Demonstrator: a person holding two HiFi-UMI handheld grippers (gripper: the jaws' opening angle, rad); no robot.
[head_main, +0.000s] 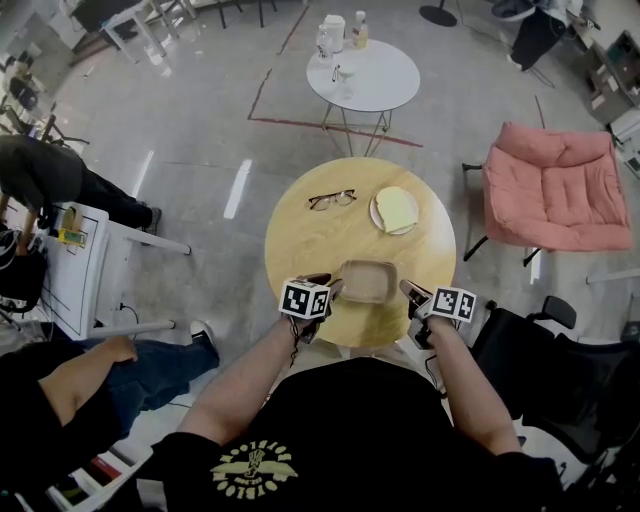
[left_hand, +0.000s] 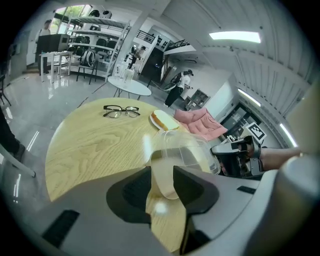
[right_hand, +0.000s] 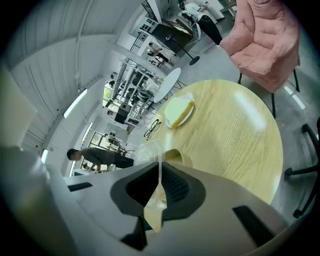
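Your left gripper (head_main: 325, 288) and right gripper (head_main: 412, 293) meet at the near edge of the round wooden table (head_main: 320, 240), one on each side of a clear container (head_main: 368, 281) that sits just inside that edge. In the head view the marker cubes cover most of both tongs, so the grips are hard to read there. In the left gripper view the left gripper (left_hand: 162, 175) has its jaws pinching the container (left_hand: 185, 152) by its near wall, with the see-through rim rising between the pads. Your other gripper (left_hand: 235, 157) shows beyond it. In the right gripper view the right gripper (right_hand: 159, 177) has its jaws pressed almost together on a thin edge of the container (right_hand: 150, 150). Most of the container's body is hidden behind the jaws, and its plastic is so clear that its outline fades into the wood. Whether anything lies inside it cannot be made out. Toward the far edge, well apart from the grippers, lie a pair of glasses (head_main: 331, 200) and a plate (head_main: 379, 213) carrying a pale slice of bread (head_main: 397, 207).
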